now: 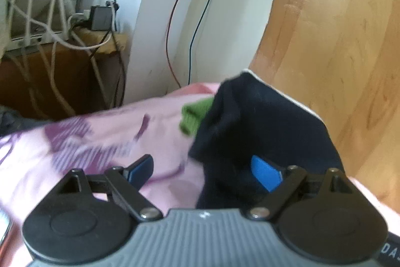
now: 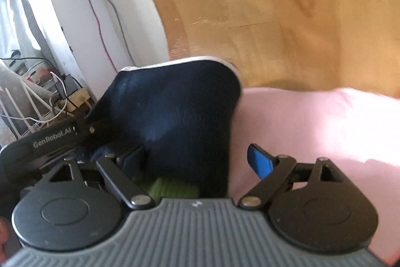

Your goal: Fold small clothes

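Going by the navy garment point(image 1: 255, 121) as the landmark, since it sits in the middle of both wrist views.

Nearest to the left camera, the left gripper point(image 1: 203, 172) has its jaws spread wide. One blue pad point(image 1: 265, 175) sits against the near edge of the navy garment, the other finger is off to the side over the pink sheet point(image 1: 100, 131), so nothing is pinched. The cloth just lies bunched between and beyond the fingers, slack.

Same story on the other side: the right gripper point(image 2: 200, 157) is also spread wide. Its blue pad point(image 2: 260, 162) stands clear of the navy garment over plain pink sheet, and the other finger is tucked against the dark fabric's near edge. Can't tell if that one actually touches, it's dark on dark and blurry. No grip either way.

The navy garment itself is a crumpled heap on the pink sheet, with a thin white trim along its far edge. A small green piece point(image 1: 193, 116) pokes out from under it, on its left in the left view, and at its near edge in the right view. The left gripper's body with white lettering shows left of the garment in the right view.

Just behind the garment is a wooden headboard-looking panel point(image 1: 337, 29), and left of that a white wall with a red wire point(image 1: 175, 16) and a blue one hanging down. Furthest back left is a tangle of white cables.
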Action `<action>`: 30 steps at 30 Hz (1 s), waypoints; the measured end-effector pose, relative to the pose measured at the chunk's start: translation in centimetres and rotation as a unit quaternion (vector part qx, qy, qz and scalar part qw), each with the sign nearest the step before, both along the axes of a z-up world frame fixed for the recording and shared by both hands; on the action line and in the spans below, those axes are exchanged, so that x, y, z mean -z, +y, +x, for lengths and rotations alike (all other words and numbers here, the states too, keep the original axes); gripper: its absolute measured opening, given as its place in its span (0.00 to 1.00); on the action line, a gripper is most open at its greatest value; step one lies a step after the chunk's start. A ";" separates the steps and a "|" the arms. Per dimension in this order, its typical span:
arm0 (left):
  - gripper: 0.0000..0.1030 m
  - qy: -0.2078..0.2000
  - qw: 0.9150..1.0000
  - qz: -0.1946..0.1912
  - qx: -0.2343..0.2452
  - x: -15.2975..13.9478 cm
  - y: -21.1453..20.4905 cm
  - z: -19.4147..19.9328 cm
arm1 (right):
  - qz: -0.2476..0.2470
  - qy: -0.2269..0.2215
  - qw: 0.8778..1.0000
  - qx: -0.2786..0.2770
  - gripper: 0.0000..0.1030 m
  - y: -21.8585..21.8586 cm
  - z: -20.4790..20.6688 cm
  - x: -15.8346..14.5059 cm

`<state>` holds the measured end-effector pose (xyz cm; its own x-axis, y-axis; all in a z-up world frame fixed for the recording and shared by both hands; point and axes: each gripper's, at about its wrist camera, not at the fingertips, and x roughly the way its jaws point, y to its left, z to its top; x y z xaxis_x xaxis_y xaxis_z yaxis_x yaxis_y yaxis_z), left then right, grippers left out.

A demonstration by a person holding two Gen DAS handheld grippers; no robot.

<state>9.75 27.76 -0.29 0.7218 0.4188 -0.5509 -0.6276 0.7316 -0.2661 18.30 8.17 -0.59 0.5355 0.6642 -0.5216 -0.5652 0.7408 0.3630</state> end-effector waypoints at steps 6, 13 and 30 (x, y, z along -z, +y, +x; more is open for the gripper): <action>0.86 0.022 0.999 0.025 0.012 -1.1 -4.3 -4.9 | -0.051 -0.012 0.999 0.010 0.87 -2.4 -5.0 -0.7; 0.87 0.037 0.998 0.047 0.024 -1.8 -8.7 -9.1 | -0.082 -0.051 0.995 0.008 0.88 -6.5 -10.4 -1.4; 0.91 0.075 0.986 0.117 0.091 -1.9 -18.2 -11.0 | -0.055 -0.077 0.993 0.064 0.88 -14.4 -15.8 -2.0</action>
<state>-1.22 9.57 1.59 0.7138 0.4182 -0.5618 -0.5002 0.8659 0.0092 2.52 -6.24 1.43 0.6909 0.5296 -0.4921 -0.5073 0.8401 0.1919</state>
